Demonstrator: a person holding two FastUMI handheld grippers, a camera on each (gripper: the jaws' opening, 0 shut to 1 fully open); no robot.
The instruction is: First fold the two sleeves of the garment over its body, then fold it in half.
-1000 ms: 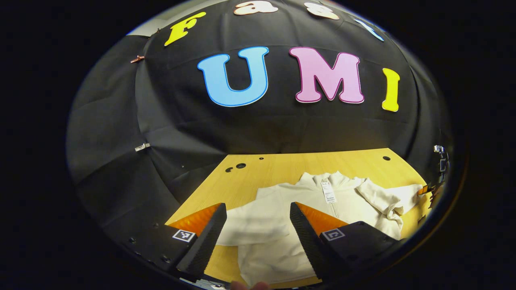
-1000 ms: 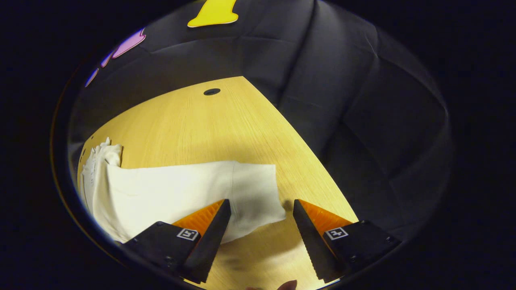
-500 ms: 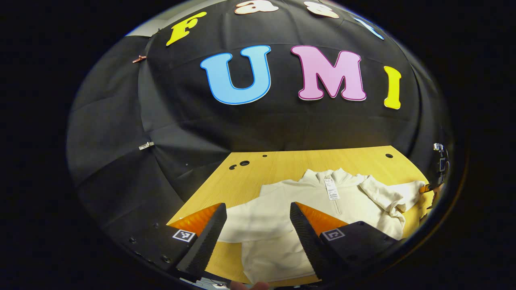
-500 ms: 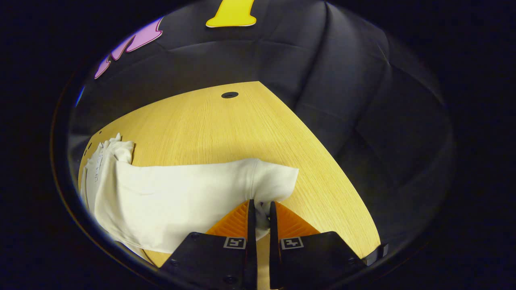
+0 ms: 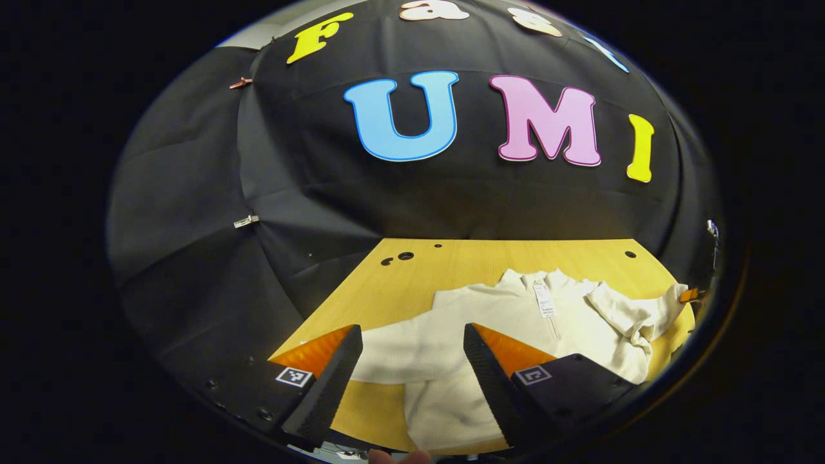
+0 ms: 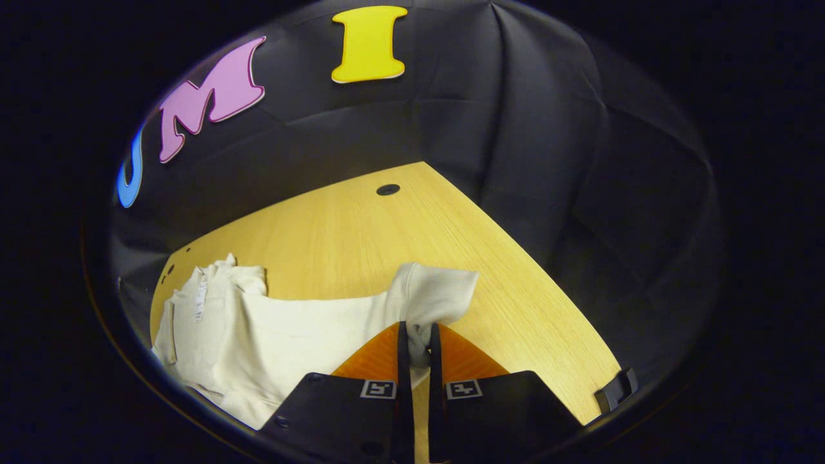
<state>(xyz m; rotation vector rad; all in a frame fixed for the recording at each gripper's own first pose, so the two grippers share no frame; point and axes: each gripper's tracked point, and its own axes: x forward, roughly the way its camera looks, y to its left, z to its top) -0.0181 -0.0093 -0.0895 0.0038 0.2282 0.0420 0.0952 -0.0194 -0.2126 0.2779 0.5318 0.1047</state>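
Observation:
A cream garment [image 5: 515, 319] lies face up on the wooden table [image 5: 451, 264], its collar and tag [image 5: 544, 299] toward the wall. My left gripper [image 5: 411, 335] is open and hovers above the flat left sleeve [image 5: 403, 351], which shows between its fingers. In the right gripper view, my right gripper [image 6: 416, 332] is shut on the cuff end of the right sleeve [image 6: 435, 293]. It holds the cuff raised off the table [image 6: 361, 225] beside the garment's body [image 6: 277, 328]. The lifted, bunched right sleeve [image 5: 635, 312] also shows in the left gripper view.
Small round holes mark the tabletop near the back edge [image 5: 405, 256] [image 6: 387, 189]. The black cloth wall closes off the table's far and right sides. Bare wood lies right of the held sleeve [image 6: 535, 322]. A fingertip [image 5: 393, 456] shows at the bottom edge.
My right gripper went from open around the right cuff to shut on it, then lifted it and drew it toward the body. My left gripper stayed open and shifted slightly.

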